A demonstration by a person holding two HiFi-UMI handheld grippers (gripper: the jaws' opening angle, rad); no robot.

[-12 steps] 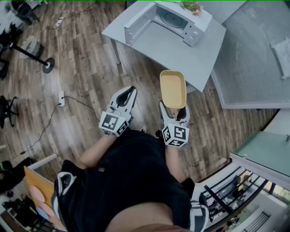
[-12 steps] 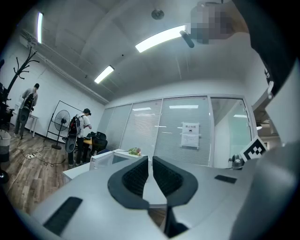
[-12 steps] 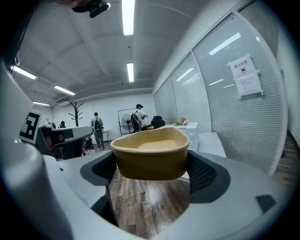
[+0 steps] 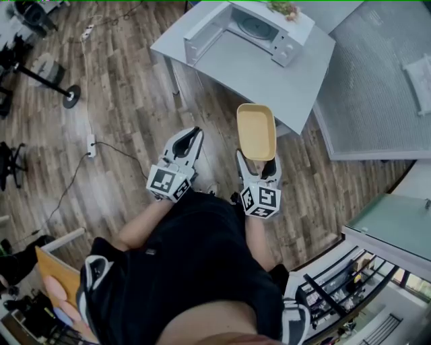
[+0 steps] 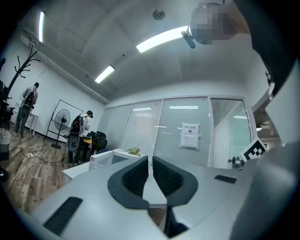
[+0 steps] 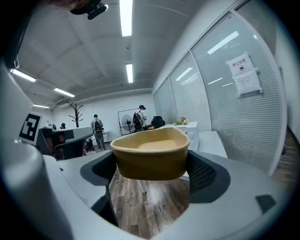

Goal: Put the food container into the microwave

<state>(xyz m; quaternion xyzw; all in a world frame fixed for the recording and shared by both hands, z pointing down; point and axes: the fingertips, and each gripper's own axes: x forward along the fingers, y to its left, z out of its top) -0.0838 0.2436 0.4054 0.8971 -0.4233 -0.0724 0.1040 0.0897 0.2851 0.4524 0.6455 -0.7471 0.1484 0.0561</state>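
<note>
A tan food container (image 4: pixel 256 131) juts forward from my right gripper (image 4: pixel 256 162), whose jaws stand wide and press on its near end. In the right gripper view the container (image 6: pixel 151 158) fills the gap between the pads. It hangs above the wooden floor, short of the grey table (image 4: pixel 269 81). On that table stands the white microwave (image 4: pixel 259 30) with its door (image 4: pixel 203 32) swung open to the left. My left gripper (image 4: pixel 187 143) is held beside the right one, level, with its jaws nearly together and nothing between them (image 5: pixel 150 176).
A potted plant (image 4: pixel 283 9) sits on top of the microwave. A fan stand (image 4: pixel 50 81) and cables with a power strip (image 4: pixel 91 145) lie on the floor at left. A grey carpet (image 4: pixel 377 81) spreads at right. People stand far off in the room (image 6: pixel 97 131).
</note>
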